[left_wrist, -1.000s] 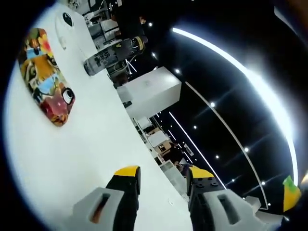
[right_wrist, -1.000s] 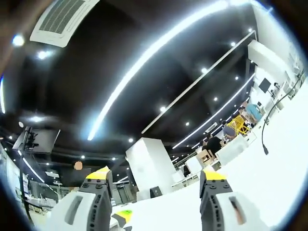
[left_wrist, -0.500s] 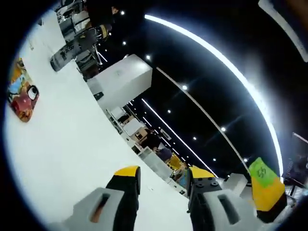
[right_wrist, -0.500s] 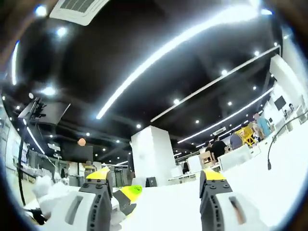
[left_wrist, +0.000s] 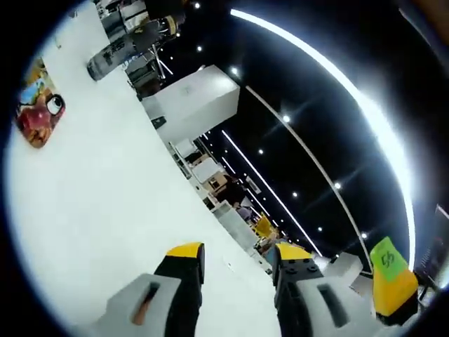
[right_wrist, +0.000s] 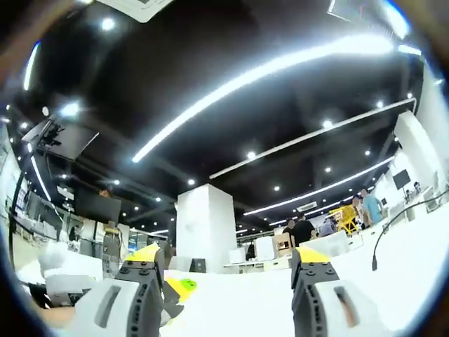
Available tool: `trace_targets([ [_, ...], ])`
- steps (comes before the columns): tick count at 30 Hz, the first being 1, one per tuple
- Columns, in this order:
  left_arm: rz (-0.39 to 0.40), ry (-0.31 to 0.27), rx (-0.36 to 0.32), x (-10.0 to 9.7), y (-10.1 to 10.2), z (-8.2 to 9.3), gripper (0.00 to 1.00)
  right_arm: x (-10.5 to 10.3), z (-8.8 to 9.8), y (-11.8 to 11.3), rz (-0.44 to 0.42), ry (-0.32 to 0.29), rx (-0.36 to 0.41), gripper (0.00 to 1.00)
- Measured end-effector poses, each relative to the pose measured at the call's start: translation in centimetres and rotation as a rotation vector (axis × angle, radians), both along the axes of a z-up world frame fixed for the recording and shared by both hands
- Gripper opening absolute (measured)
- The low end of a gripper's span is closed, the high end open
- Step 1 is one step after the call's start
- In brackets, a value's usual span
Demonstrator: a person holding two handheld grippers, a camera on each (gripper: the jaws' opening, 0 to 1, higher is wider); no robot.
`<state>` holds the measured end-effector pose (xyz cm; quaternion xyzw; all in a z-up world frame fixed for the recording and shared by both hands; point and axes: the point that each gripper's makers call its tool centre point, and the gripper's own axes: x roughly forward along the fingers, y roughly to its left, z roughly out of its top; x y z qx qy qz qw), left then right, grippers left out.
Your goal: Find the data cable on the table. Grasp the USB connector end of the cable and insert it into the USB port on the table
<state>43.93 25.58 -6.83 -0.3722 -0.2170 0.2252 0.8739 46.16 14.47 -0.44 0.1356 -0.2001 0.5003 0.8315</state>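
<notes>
Colourful patterned pad (left_wrist: 38,107), dark cylinder (left_wrist: 121,50) beyond it, white pillar (left_wrist: 193,102) — ceiling light strip (right_wrist: 266,70)

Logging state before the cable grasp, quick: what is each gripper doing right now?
Left gripper: open, nothing between its jaws.
Right gripper: open, nothing between its jaws.

I spot a thin dark cable (right_wrist: 374,253) at 4 o'clock in the right gripper view, curving over the white counter (right_wrist: 421,284), connector end too small to make out
</notes>
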Motion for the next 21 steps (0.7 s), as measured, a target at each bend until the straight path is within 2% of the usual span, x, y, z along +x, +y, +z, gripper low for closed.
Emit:
trace_targets([
  [4, -0.025, 0.071, 0.089, 0.6, -1.3, 0.0, 0.39, -0.8, -0.6, 1.1, -0.004, -0.062, -0.067, 0.75],
  [5, -0.014, 0.087, 0.117, 0.6, -1.2, 0.1, 0.38, -1.2, -0.5, 1.1, 0.001, -0.060, -0.055, 0.74],
  [8, -0.024, 0.077, 0.084, 0.5, -1.3, -0.1, 0.38, -1.5, -0.4, 1.0, 0.003, -0.072, -0.057, 0.75],
  [12, -0.014, 0.017, 0.001, 0.0, -0.7, -0.1, 0.39, -1.2, -0.3, 0.7, -0.008, -0.052, -0.038, 0.75],
  [15, -0.017, 0.013, -0.017, -0.1, -0.6, -0.4, 0.39, -1.2, 0.0, 0.6, 0.004, -0.034, -0.019, 0.76],
  [20, -0.018, 0.017, -0.025, -0.2, -0.7, -0.5, 0.37, -1.9, 0.1, 1.0, 0.023, -0.055, -0.029, 0.78],
  [21, -0.014, 0.015, -0.021, -0.3, -0.8, -0.4, 0.37, -2.2, 0.2, 1.2, 0.049, -0.047, -0.024, 0.78],
])
